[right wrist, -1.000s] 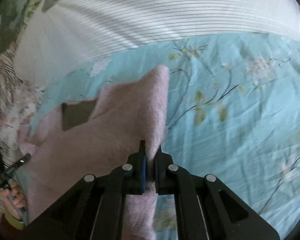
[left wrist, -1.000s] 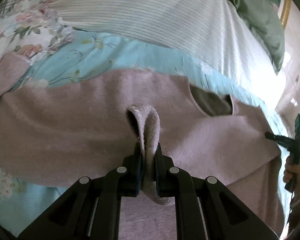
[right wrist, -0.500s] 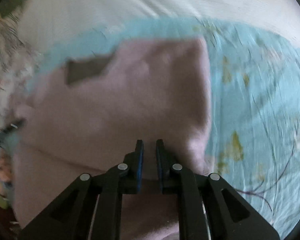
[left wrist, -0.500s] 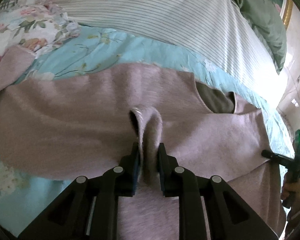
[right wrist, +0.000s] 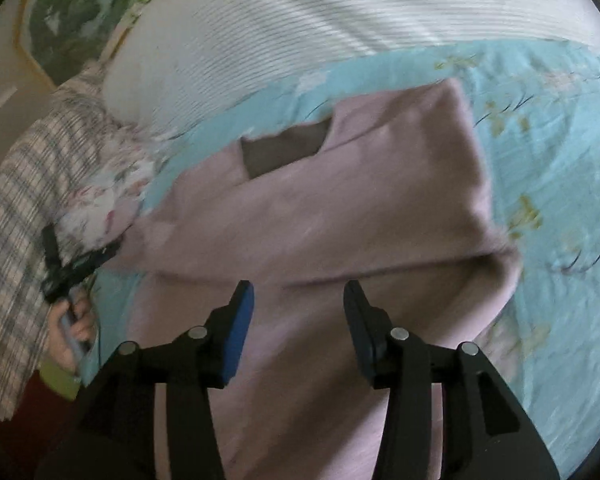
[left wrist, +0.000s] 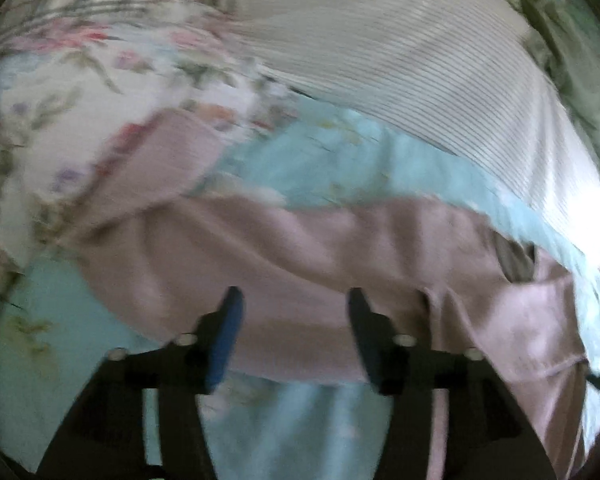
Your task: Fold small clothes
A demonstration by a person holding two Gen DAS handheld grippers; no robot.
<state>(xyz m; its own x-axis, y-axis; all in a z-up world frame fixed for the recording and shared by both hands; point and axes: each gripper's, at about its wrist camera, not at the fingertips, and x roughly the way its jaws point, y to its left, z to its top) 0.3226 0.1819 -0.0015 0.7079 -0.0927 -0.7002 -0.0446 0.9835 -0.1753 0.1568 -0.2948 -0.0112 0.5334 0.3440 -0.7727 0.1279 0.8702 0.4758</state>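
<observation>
The fuzzy, matt pink knitted garment point(right wrist: 340, 208) lies on a smooth light-blue floral cotton bedsheet point(right wrist: 548, 168), near a ribbed white pillow point(right wrist: 300, 32).

Left gripper point(left wrist: 292, 300) and right gripper point(right wrist: 298, 296): both just spread, empty.

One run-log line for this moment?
left hand-held gripper: open, just released | right hand-held gripper: open, just released | pink garment: folded over, lying on blue sheet

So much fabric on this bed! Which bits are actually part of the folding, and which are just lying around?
Part of the job:
pink garment
left tongs, open
right tongs, open

Just lying about:
blue floral sheet
striped white pillow
plaid cloth
floral bedding
</observation>
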